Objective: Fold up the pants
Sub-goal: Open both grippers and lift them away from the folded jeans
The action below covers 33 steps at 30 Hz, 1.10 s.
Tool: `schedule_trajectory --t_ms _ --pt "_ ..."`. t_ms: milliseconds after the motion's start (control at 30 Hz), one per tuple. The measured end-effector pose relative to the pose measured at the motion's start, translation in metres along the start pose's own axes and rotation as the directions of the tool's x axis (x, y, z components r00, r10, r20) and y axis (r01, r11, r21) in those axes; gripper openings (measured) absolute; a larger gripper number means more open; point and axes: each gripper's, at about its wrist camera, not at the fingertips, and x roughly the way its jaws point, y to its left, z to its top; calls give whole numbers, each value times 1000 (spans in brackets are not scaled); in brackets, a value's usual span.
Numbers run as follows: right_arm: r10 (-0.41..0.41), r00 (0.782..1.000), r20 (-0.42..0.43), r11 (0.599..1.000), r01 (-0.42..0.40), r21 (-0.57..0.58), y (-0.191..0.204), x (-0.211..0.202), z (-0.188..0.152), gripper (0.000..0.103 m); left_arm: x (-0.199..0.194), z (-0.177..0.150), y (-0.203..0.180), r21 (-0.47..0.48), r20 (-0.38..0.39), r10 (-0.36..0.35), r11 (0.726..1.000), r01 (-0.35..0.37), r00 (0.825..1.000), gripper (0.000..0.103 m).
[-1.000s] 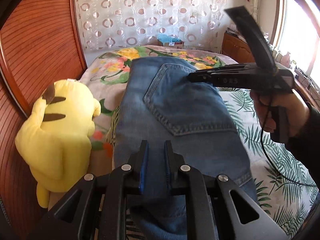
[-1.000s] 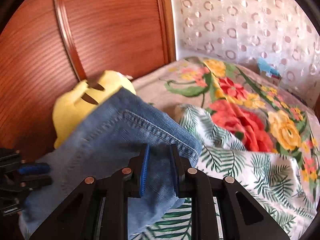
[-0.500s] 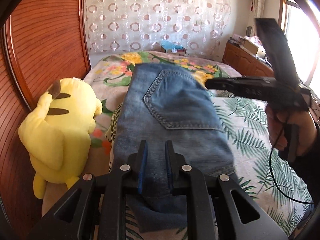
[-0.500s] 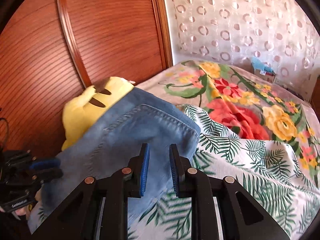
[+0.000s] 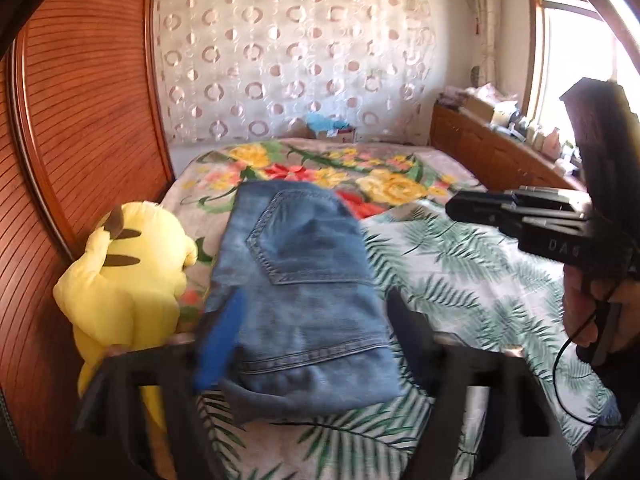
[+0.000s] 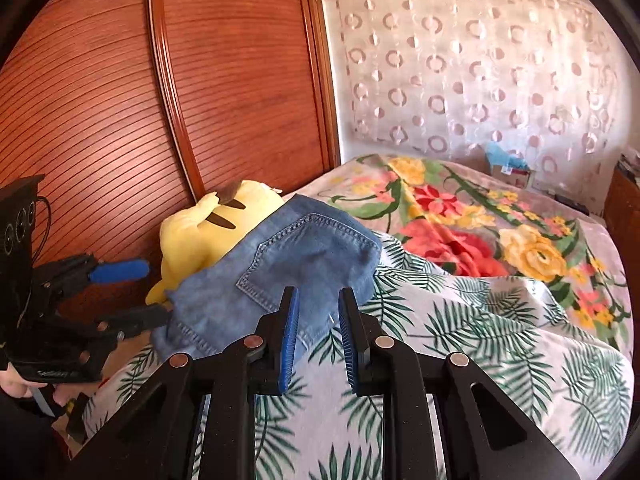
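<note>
The blue jeans [image 5: 304, 288] lie folded in a compact stack on the bed, back pocket up; they also show in the right wrist view [image 6: 288, 268]. My left gripper [image 5: 316, 320] is wide open, its jaws spread to either side of the stack's near edge and holding nothing; it also shows from the side in the right wrist view [image 6: 132, 292]. My right gripper [image 6: 318, 320] is empty, its jaws a small gap apart, just off the stack's right edge. It also shows in the left wrist view [image 5: 452, 206], hovering right of the jeans.
A yellow plush toy [image 5: 124, 276] lies left of the jeans against the wooden wardrobe door [image 5: 80, 140]. A palm-leaf sheet [image 5: 480, 280] and a floral blanket [image 6: 480, 232] cover the bed. A wooden cabinet [image 5: 500, 152] stands at the far right.
My left gripper has opened wide and let go of the jeans. My right gripper has drawn back off the jeans. The stack now rests on the bed.
</note>
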Motion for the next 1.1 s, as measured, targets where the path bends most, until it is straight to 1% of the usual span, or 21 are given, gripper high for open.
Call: schedule_trajectory --t_ms 67,233,267,333,400,500,600,667,700,733,833,967,1100 --pt "-7 1000 15 1000 7 5 1 -17 -4 21 -9 2 -7 5 10 -16 1000 16 1000 81" --pt "-35 998 57 999 35 8 7 -60 -13 21 -32 7 -26 34 64 0 999 -2 998 85" --pt "-39 997 65 999 38 11 9 -66 -16 21 -38 8 -29 34 80 1 999 -4 997 87" --pt "-42 996 82 999 41 20 9 -83 -21 21 -48 10 -35 33 112 -3 999 -1 994 97" --pt "-51 994 95 999 49 23 11 -98 -25 21 -58 12 -42 41 138 -1 999 -5 990 97" --pt "-67 991 119 998 65 24 15 -121 -33 21 -69 14 -54 61 162 24 998 -34 986 97" --pt "-86 987 136 996 84 24 21 -136 -38 22 -80 15 -65 74 185 25 997 -39 982 97" --pt "-107 983 151 994 105 22 27 -148 -42 31 -88 16 -71 77 198 23 996 -39 980 97" --pt "-118 980 162 993 115 24 29 -155 -44 39 -91 16 -73 75 197 14 997 -30 980 97" --pt "-123 978 171 992 120 26 31 -161 -47 42 -93 17 -76 70 188 0 997 -13 982 97" --pt "-149 971 185 989 142 49 34 -174 -53 46 -101 16 -84 46 177 -25 999 17 984 97" --pt "-177 962 206 983 165 74 36 -191 -63 53 -114 13 -101 54 206 18 998 -30 978 97" --pt "-237 944 231 971 224 78 42 -206 -73 63 -120 8 -116 73 212 -6 997 -9 977 97"
